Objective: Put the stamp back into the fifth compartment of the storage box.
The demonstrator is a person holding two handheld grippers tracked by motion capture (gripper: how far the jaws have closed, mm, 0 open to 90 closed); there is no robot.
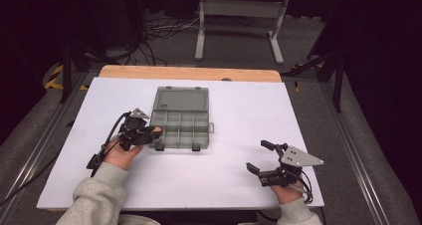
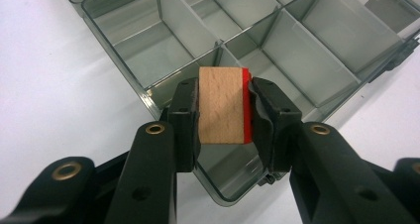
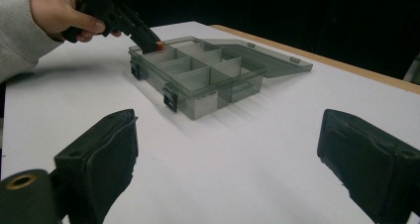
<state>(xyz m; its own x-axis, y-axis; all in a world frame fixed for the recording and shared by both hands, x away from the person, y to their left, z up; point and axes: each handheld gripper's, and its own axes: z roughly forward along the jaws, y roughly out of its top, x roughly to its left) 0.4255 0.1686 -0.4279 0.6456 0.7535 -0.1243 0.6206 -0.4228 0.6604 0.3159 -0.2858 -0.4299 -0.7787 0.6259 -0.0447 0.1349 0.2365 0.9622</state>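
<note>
A small wooden block (image 2: pixel 222 105) with one red face sits clamped between the pads of my left gripper (image 2: pixel 224 116). That gripper (image 1: pixel 155 132) hangs over the near left corner of a smoky grey plastic organiser box (image 1: pixel 202 130), just above a corner compartment. From the right gripper view the block (image 3: pixel 159 46) shows as a red tip at the box's (image 3: pixel 198 87) far corner. The box's lid (image 1: pixel 180 98) lies open and flat behind it. My right gripper (image 1: pixel 256 155) rests open near the table's front right, nothing between its fingers (image 3: pixel 104 154).
The box stands on a white tabletop (image 1: pixel 249 110) with a wooden strip (image 1: pixel 189 73) along the far edge. Beyond it are a grey floor, cables and a metal table frame (image 1: pixel 239 21). White surface lies between the box and my right gripper.
</note>
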